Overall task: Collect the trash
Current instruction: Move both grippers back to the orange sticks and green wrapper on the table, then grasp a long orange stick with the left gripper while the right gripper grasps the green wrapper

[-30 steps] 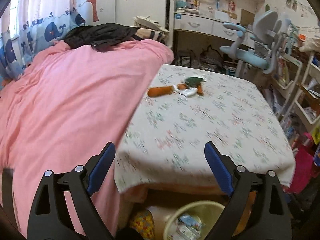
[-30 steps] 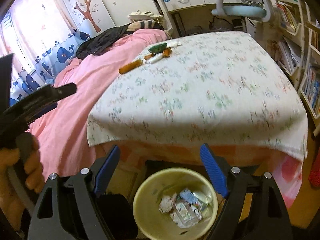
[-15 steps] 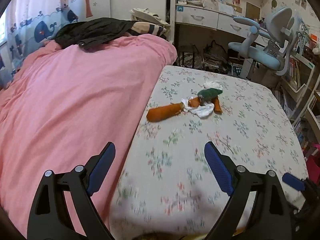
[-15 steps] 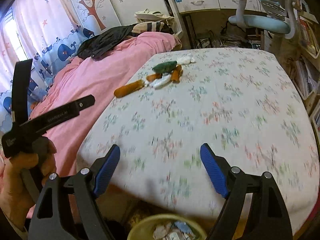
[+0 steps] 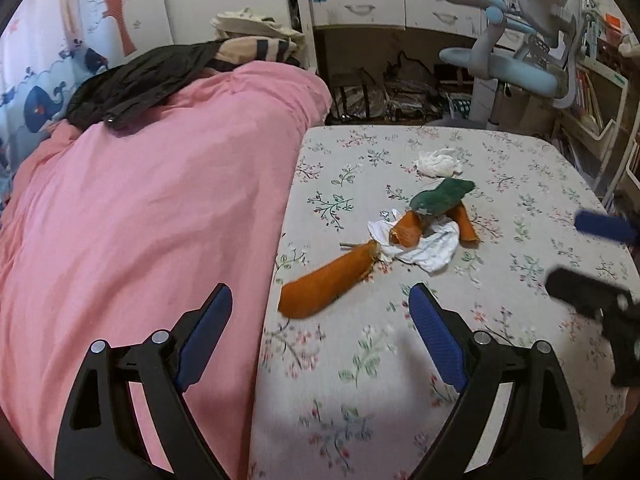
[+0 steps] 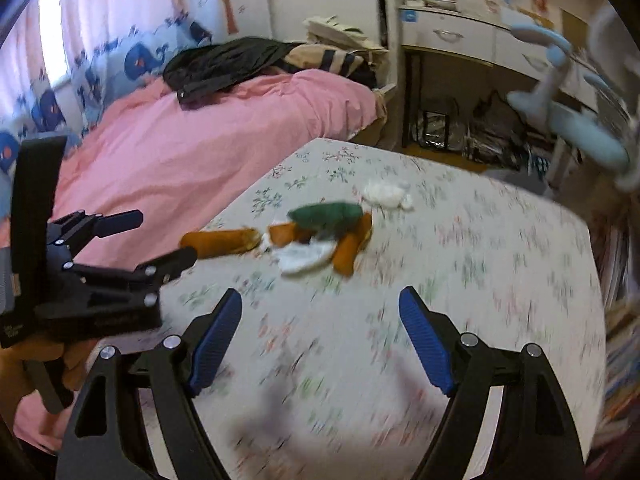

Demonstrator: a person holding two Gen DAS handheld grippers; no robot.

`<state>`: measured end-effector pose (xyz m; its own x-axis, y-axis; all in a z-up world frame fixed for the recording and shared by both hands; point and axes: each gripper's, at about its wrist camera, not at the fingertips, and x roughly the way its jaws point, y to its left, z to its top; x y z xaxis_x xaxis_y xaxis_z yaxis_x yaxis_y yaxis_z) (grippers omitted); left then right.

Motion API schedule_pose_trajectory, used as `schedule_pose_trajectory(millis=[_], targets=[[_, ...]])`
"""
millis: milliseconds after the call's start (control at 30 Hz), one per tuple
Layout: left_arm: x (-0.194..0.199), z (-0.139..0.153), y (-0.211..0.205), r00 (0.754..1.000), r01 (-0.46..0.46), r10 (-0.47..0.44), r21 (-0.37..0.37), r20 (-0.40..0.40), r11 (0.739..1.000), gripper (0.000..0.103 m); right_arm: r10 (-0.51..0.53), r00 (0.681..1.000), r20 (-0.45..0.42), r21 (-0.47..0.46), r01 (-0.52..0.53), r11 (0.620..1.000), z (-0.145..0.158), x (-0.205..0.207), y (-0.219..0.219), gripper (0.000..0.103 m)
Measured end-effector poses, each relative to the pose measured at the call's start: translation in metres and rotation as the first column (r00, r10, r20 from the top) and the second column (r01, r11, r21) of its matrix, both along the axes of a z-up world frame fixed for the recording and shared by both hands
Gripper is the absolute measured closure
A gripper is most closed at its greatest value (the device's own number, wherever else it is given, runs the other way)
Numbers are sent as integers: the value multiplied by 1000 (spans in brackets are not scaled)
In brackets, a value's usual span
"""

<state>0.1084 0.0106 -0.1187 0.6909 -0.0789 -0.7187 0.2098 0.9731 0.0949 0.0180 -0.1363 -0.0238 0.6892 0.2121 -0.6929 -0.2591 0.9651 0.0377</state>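
Observation:
A small heap of trash lies on the floral tablecloth (image 5: 500, 320). It holds a long orange piece (image 5: 328, 280), a flat white tissue (image 5: 428, 248), a short orange piece (image 5: 408, 228), a green piece (image 5: 440, 196) and another orange piece (image 5: 466, 224). A crumpled white tissue (image 5: 438, 162) sits just behind. My left gripper (image 5: 320, 304) is open and empty, just short of the long orange piece. My right gripper (image 6: 320, 300) is open and empty, over the cloth in front of the heap (image 6: 316, 236). Each gripper shows in the other's view: the right gripper (image 5: 592, 260), the left gripper (image 6: 160, 236).
A bed under a pink cover (image 5: 140, 220) runs along the table's left side, with a black garment (image 5: 140, 80) at its far end. A light blue desk chair (image 5: 520, 64) and a white desk (image 5: 392, 8) stand behind the table. Shelves line the right wall.
Both grippers have moved forward from the table's near edge out over the cloth toward the heap. The yellow bin below the edge has dropped out of both views. Jaws stayed open.

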Motion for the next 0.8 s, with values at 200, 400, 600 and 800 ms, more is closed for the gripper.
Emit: schedule_pose_trajectory(millis=[200,400,600,800], targets=[[20,-9,-8,999,33,-32,13,-20,999,16,24,998,-62,-77,-28,997,-10,41,8,25],[33,-15,-15,999,46,-45,28,-26,999,16,-72,981,-179,-17,70,997,-36,69,-5,52],[45,-25,-17,996,60,-58,20,-73,998,27,-158,961,-228,133,191,973,-51,90,-28,64],[53,-35,-16,987,75,-76,-16,-141,997,54,-143,964,-222,127,174,977,-53,98,-19,68]])
